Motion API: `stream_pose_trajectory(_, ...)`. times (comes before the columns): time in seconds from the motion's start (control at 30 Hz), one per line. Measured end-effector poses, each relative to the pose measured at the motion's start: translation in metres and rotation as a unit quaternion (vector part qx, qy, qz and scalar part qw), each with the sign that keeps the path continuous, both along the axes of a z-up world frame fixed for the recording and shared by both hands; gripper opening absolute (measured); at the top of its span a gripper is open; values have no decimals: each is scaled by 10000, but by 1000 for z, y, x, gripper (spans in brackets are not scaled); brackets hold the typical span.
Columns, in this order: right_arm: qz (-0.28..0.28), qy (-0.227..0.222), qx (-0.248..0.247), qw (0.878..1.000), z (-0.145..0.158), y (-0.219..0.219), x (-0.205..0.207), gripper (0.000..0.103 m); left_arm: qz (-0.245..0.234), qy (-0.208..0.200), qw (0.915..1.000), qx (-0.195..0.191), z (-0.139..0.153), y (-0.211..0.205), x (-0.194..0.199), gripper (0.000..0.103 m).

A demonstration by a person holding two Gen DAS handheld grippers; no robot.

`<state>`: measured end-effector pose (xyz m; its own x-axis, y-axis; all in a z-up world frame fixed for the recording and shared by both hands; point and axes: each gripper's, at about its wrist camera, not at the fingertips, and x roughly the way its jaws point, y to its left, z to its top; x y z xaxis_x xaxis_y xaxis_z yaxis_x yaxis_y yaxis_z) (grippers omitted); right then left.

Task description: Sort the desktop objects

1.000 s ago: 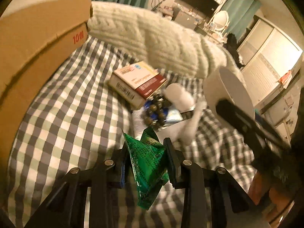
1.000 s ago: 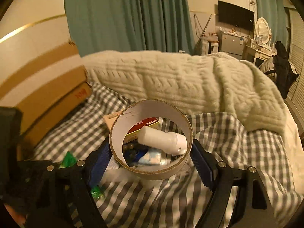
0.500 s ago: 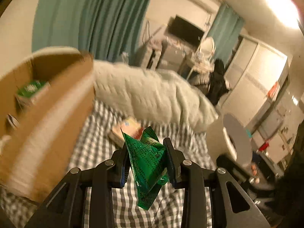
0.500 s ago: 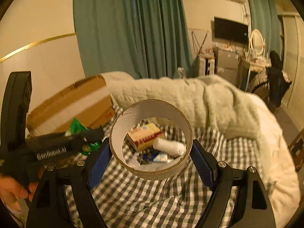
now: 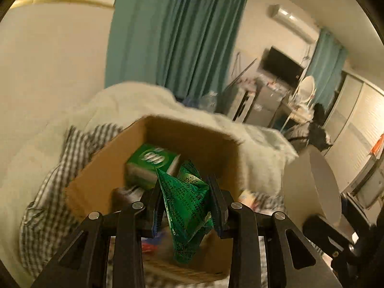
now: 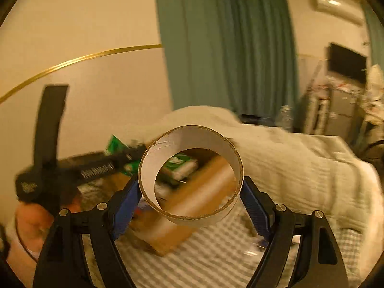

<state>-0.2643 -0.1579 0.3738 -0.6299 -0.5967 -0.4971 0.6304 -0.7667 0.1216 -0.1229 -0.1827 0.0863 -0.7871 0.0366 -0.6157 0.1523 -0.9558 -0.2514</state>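
My left gripper [image 5: 184, 206] is shut on a crumpled green packet [image 5: 187, 206] and holds it above the open cardboard box [image 5: 100, 180]. A green carton [image 5: 151, 163] lies inside the box. My right gripper [image 6: 192, 192] is shut on a wide cardboard tape ring [image 6: 223, 144], held in the air beside the box [image 6: 168, 235]. The ring also shows at the right of the left wrist view [image 5: 312, 187]. The left gripper with its packet [image 6: 115, 144] shows at the left of the right wrist view.
The box sits on a checked bedsheet [image 5: 48, 211] in front of a cream knitted blanket [image 6: 300, 158]. Teal curtains [image 5: 177, 36] and a cream wall stand behind. A television and cluttered furniture fill the far right.
Both grippers have risen and swung left from the pile of objects on the bed to the cardboard box. The packet now hangs over the box opening; the ring has followed alongside.
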Motion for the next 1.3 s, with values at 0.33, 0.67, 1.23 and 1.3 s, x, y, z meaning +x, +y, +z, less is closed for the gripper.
stream_pose_trajectory(0.33,61,-468,72,9989,-40,-80,-38,88,131,-351,9986,-375,-40,-30,-9,92)
stream_pose_trajectory(0.67,-648,-220,-2,9977,-19,10,-29,94,-5,144,9998,-136,-4,24,20,99)
stream_pose_trajectory(1.23,-2109,-1824,367,9596,-138,181,-67,76,-870,-835,9900,-731,-119,230,-72,103)
stream_pose_trajectory(1.3,-2233,-2120,335,9508,-163,197,-80,69,-976,-878,9845,-1161,-142,242,-88,103)
